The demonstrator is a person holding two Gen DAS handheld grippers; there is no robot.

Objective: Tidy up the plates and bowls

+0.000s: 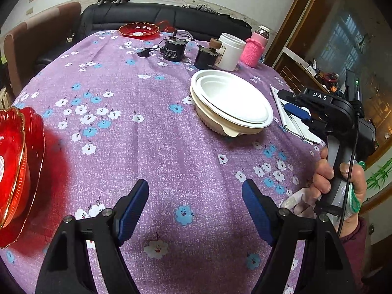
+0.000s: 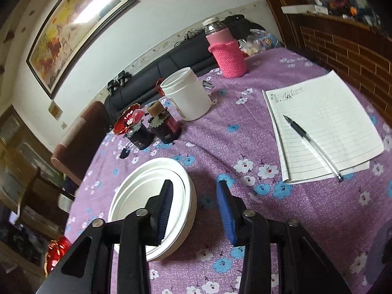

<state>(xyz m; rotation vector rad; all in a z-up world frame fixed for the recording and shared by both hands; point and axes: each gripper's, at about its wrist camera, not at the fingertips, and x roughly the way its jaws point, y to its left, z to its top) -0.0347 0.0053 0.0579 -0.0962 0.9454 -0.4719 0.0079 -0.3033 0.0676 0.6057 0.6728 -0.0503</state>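
A white plate (image 1: 232, 98) lies in a cream bowl (image 1: 215, 125) right of the table's middle. In the right wrist view the plate (image 2: 142, 191) and bowl (image 2: 181, 240) sit low and left. My right gripper (image 2: 194, 186) is partly open. Its left finger is over the plate's right side and its right finger over the cloth, and neither pad presses on the rim. In the left wrist view a hand holds that gripper (image 1: 285, 101) just right of the bowl. My left gripper (image 1: 194, 191) hangs open over bare cloth. Stacked red plates (image 1: 14, 171) lie at the left edge, and a red bowl (image 1: 138, 30) at the far side.
Purple flowered tablecloth (image 1: 147, 134). At the back stand two black cylinders (image 1: 174, 49), a white jar (image 2: 188, 95) and a pink-sleeved bottle (image 2: 227, 54). A notebook (image 2: 323, 127) with a pen (image 2: 311, 144) lies right of the bowl. A dark sofa (image 1: 147, 14) is behind the table.
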